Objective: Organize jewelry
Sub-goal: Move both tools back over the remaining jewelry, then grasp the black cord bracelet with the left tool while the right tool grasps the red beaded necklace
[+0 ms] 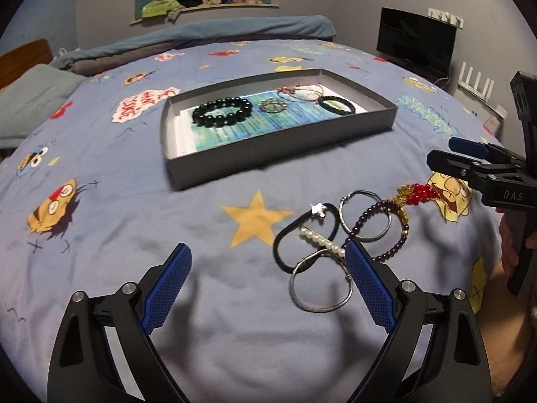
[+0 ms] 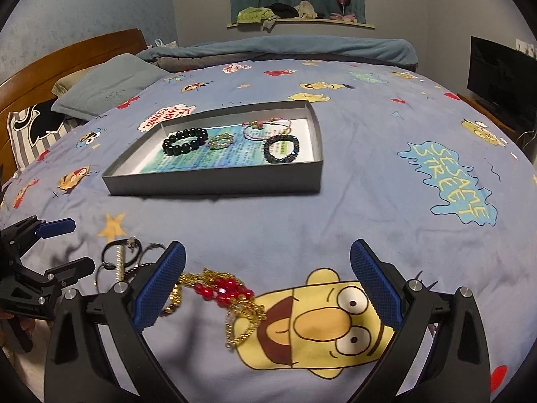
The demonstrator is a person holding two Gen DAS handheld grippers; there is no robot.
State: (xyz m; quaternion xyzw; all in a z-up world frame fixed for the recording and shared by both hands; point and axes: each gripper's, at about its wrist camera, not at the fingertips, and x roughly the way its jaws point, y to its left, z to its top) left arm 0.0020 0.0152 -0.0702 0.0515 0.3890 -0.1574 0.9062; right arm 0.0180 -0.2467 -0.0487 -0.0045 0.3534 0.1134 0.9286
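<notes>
A grey shallow box (image 1: 282,154) (image 2: 214,184) lies on the bedspread and holds a black bead bracelet (image 1: 222,111) (image 2: 185,141), a small gold-green piece (image 1: 272,105), thin pink cords (image 2: 265,127) and a dark braided bracelet (image 1: 336,105) (image 2: 281,148). Loose on the bed lie a black hair tie with a star (image 1: 303,231), a pearl clip (image 1: 322,242), silver hoops (image 1: 320,285), a purple bead bracelet (image 1: 386,228) and a red-and-gold necklace (image 1: 416,194) (image 2: 228,294). My left gripper (image 1: 268,282) is open, empty, just before the pile. My right gripper (image 2: 266,288) is open around the necklace.
The bed has a blue cartoon-print cover (image 2: 369,208). Pillows (image 2: 100,90) and a wooden headboard (image 2: 60,60) are at the left. A folded blanket (image 2: 285,48) lies at the far edge. A black monitor (image 2: 500,80) stands at the right.
</notes>
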